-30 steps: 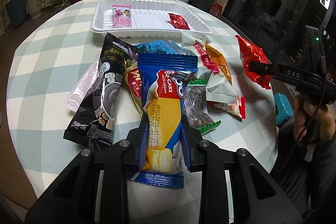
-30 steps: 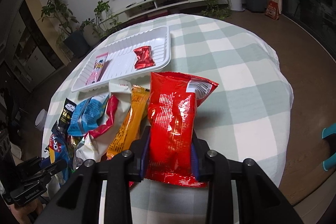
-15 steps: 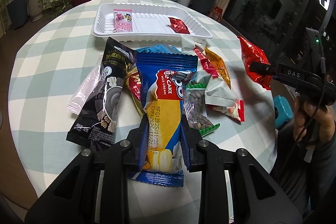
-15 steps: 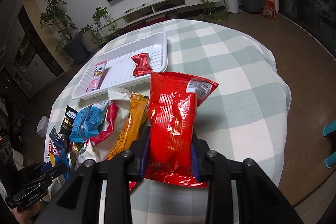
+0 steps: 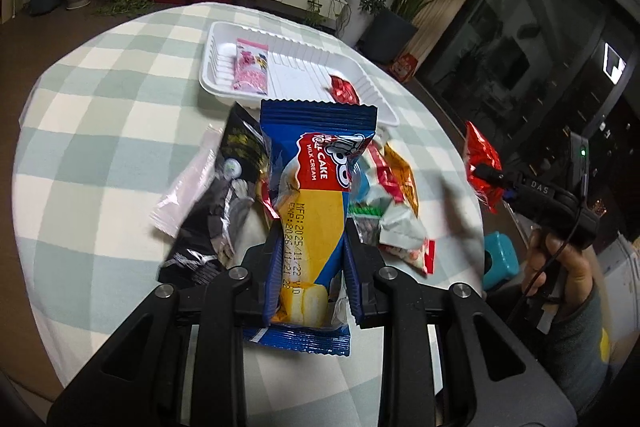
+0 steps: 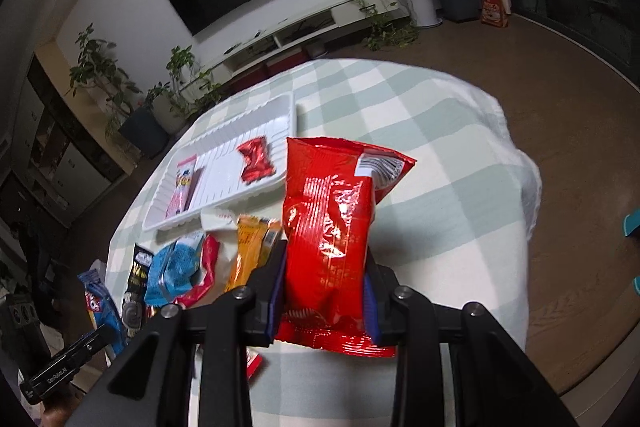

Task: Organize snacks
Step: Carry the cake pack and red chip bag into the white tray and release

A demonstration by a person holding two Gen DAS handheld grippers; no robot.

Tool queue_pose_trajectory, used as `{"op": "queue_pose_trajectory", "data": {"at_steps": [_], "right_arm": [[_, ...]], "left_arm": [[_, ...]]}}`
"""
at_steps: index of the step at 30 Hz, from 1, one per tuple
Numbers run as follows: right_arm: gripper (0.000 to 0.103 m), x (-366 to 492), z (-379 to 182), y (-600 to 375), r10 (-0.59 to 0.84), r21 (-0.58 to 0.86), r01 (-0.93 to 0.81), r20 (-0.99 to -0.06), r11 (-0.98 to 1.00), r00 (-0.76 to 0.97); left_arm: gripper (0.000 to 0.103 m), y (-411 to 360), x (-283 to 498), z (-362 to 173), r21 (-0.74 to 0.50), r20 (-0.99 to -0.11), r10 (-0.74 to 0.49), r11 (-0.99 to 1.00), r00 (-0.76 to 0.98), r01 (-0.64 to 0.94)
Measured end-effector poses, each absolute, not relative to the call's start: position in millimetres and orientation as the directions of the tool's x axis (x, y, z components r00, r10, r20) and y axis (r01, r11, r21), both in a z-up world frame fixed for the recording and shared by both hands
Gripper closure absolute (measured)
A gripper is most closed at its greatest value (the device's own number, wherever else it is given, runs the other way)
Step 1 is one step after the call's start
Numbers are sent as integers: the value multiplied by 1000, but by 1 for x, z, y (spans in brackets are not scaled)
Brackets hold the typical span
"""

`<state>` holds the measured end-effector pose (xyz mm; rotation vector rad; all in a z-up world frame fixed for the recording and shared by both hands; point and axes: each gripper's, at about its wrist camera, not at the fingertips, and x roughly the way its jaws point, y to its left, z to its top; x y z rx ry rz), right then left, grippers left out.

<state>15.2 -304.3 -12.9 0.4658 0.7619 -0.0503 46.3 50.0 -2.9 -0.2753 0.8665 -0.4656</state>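
My left gripper point(image 5: 310, 251) is shut on a blue and yellow roll cake packet point(image 5: 316, 195), held above the checked table. My right gripper point(image 6: 324, 267) is shut on a shiny red snack bag point(image 6: 332, 227), also lifted; that bag point(image 5: 482, 163) shows at the right of the left wrist view. A white tray point(image 5: 376, 95) at the far side holds a pink packet point(image 5: 251, 73) and a small red packet point(image 5: 344, 90). From the right wrist, the tray point(image 6: 224, 195) lies left of the red bag, with the red packet point(image 6: 256, 163) in it.
Loose snacks lie between me and the tray: a black packet point(image 5: 224, 195), a clear pink wrapper point(image 5: 184, 195), an orange stick point(image 6: 248, 255), a light blue packet point(image 6: 176, 267), a white and red packet point(image 5: 404, 239). A teal stool point(image 5: 500, 259) stands beside the table. Potted plants line the far wall.
Both grippers have risen with their packets and rolled, so the table and tray look tilted and farther away. The snacks on the table have stayed where they were.
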Motion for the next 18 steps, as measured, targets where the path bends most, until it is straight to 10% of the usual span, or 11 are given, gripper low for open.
{"op": "queue_pose_trajectory", "data": {"at_steps": [18], "right_arm": [[69, 115, 56, -320, 75, 338, 167, -599, 926, 797]], "left_arm": [[78, 45, 203, 84, -344, -634, -468, 883, 616, 318]]}}
